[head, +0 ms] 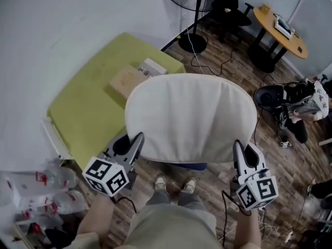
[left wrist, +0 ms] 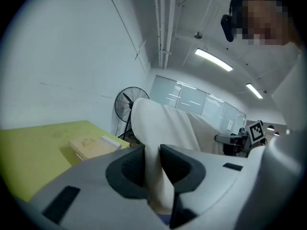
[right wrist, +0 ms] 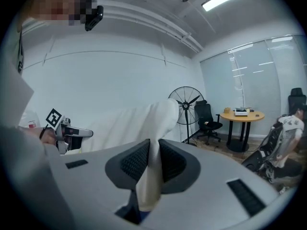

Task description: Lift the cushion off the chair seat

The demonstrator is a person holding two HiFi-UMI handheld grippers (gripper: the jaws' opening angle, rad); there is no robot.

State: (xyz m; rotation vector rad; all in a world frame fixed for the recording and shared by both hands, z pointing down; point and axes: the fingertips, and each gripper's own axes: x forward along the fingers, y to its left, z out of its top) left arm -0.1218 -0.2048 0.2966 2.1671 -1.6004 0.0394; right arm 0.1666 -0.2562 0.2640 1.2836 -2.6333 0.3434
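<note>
Left gripper (head: 135,140), right gripper (head: 237,147): jaws of each are pinching a near corner of the cushion (head: 191,115). Cushion: is spanning side to side between both, extending away from the person, equally near each hand. Blue chair seat (head: 189,166): is showing below its near edge, apparently clear.

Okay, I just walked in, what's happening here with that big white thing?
A person holds a white cushion up in front of them with two handheld grippers. The left gripper is shut on its left edge, the right gripper on its right edge. It hangs in the air beside a yellow-green table; the blue patch just beneath may be the chair seat.
</note>
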